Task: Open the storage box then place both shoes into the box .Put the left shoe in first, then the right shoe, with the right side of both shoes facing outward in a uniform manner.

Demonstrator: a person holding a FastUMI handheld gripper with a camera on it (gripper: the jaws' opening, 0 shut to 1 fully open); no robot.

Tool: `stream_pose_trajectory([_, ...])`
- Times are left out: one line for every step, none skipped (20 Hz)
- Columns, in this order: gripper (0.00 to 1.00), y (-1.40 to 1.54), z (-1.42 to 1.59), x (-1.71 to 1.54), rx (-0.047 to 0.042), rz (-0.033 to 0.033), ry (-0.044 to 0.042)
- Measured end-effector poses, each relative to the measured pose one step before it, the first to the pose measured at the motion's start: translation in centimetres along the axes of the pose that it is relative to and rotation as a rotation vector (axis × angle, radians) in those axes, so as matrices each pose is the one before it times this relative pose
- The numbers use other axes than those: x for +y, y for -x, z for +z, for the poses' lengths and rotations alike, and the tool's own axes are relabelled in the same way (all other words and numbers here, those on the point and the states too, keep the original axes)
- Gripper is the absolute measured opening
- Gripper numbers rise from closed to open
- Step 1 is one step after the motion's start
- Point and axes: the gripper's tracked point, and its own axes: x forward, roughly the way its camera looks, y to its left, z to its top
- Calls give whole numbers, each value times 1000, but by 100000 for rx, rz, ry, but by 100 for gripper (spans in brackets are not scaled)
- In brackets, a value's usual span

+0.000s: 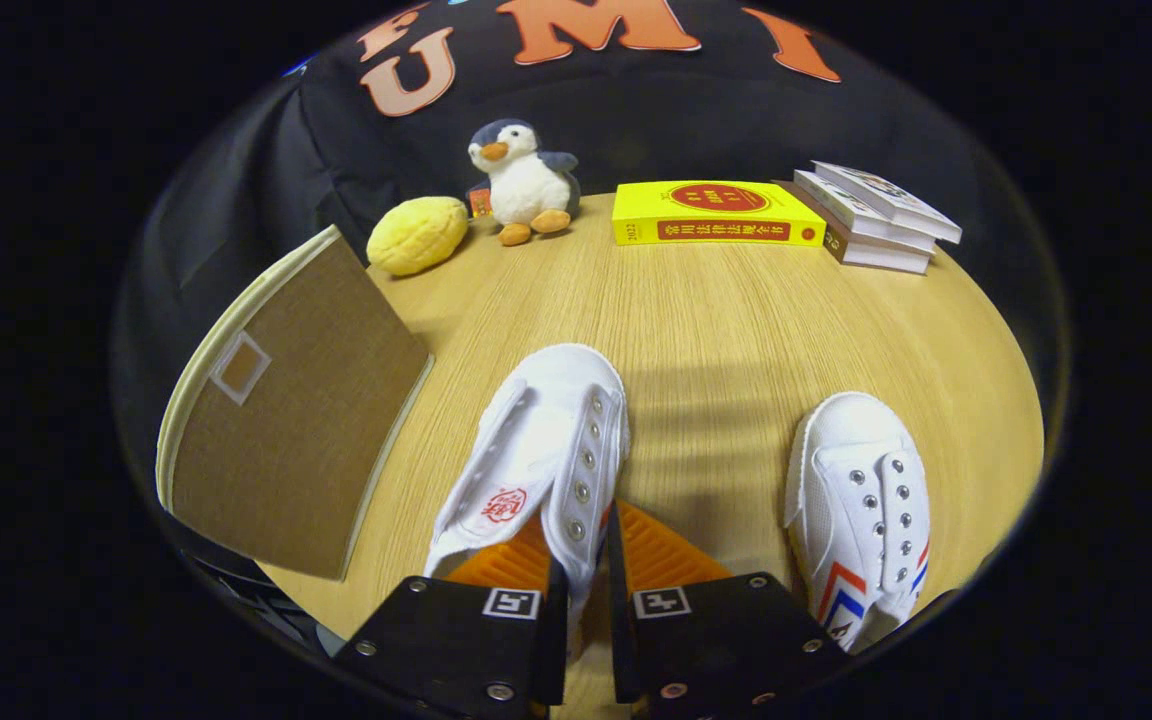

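A white canvas shoe with a red stamp inside lies just ahead of me, toe pointing away. My gripper is shut on its eyelet side wall, with one finger inside the shoe and the other outside. A second white shoe, with red and blue stripes on its side, rests on the wooden table to the right of the fingers. The storage box's brown fabric lid stands raised to the left of the held shoe; the box's inside is hidden.
Along the back of the table stand a yellow bun-shaped plush, a penguin plush, a yellow book and a stack of white books. Bare wood lies between the shoes and the books.
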Motion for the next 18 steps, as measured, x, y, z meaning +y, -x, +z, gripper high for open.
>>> stream_pose_trajectory([17,-99,-28,219,-7,-299,-3156])
stream_pose_trajectory([13,-149,-56,51,858,-275,-3051])
stream_pose_trajectory([11,92,71,-145,988,373,-1932])
stream_pose_trajectory([7,-54,177,-48,804,86,-2016])
stream_pose_trajectory([4,126,82,-6,1591,116,-2330])
stream_pose_trajectory([2,183,404,169,1614,573,-2959])
stream_pose_trajectory([1,125,181,206,1763,432,-3090])
stream_pose_trajectory([1,487,191,324,2421,630,-1984])
stream_pose_trajectory([1,632,757,553,-1087,536,-1594])
stream_pose_trajectory([1,686,763,771,-1478,1023,-170])
stream_pose_trajectory([1,908,625,747,-967,826,453])
stream_pose_trajectory([1,796,679,838,-545,404,-39])
stream_pose_trajectory([1,955,511,824,-3,208,-444])
stream_pose_trajectory([1,874,675,910,-78,0,-714])
stream_pose_trajectory([1,927,695,1029,-103,46,-806])
stream_pose_trajectory([1,934,705,1217,-152,285,-503])
stream_pose_trajectory([1,988,604,1303,225,606,146])
stream_pose_trajectory([1,787,557,1455,102,743,151])
